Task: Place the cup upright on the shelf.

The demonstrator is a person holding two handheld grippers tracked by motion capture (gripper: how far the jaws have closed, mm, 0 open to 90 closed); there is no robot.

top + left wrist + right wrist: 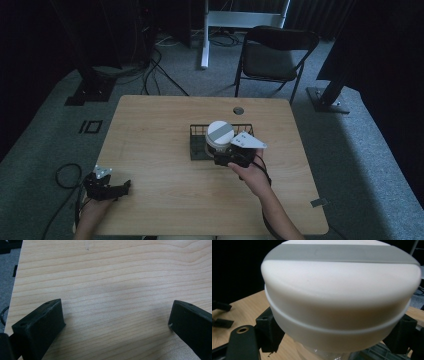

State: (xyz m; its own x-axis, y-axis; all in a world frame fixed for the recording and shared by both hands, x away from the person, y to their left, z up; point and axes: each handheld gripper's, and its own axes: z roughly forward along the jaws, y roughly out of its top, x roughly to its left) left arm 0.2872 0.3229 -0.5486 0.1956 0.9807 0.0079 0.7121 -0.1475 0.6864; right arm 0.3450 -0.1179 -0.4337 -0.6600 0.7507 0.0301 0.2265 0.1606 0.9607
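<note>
White-lidded jar with a grey stripe sits clamped in the right gripper; left gripper rests wide open, empty.

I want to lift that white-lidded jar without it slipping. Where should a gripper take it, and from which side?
Probably just below the lid, on the clear body, coming in level from the person's side. The lid overhangs the narrower body, so its rim would likely catch on the jaws. The right gripper sits this way now, a jaw on either side under the rim, above the black wire basket.
</note>
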